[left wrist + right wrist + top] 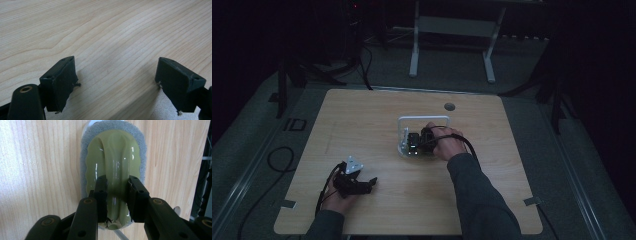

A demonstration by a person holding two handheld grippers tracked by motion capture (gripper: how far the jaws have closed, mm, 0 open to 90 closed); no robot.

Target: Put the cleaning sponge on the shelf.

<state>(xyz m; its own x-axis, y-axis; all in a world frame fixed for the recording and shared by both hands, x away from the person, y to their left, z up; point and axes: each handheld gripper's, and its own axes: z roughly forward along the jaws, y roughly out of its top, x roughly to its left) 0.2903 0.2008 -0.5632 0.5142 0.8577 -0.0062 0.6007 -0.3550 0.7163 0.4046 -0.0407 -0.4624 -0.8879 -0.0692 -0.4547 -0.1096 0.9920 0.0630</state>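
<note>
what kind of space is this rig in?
Probably a lab or recording room, not a home. A bare wooden table stands on grey carpet in a dark room, cables trail over the floor beside it, and a white frame desk stands behind. The right tool is clamped on a green-handled scrubbing pad.

Dim room, light wooden table (pixel 377 115) seen from above. White wire frame (pixel 424 120) stands near table centre. Right hand (pixel 446 145) sits just right of the frame, holding the right gripper (pixel 418 142), which points left into the frame's front part; what's between its jaws is too dark to tell. Left gripper (pixel 371 183) lies well apart from the frame, toward the near left corner, jaws pointing right, grey three-cornered plate (pixel 353 164) on top, left hand (pixel 337 200) behind it. Round grey grommet (pixel 449 106) just beyond the frame. White table legs (pixel 452 40) far behind it.
</note>
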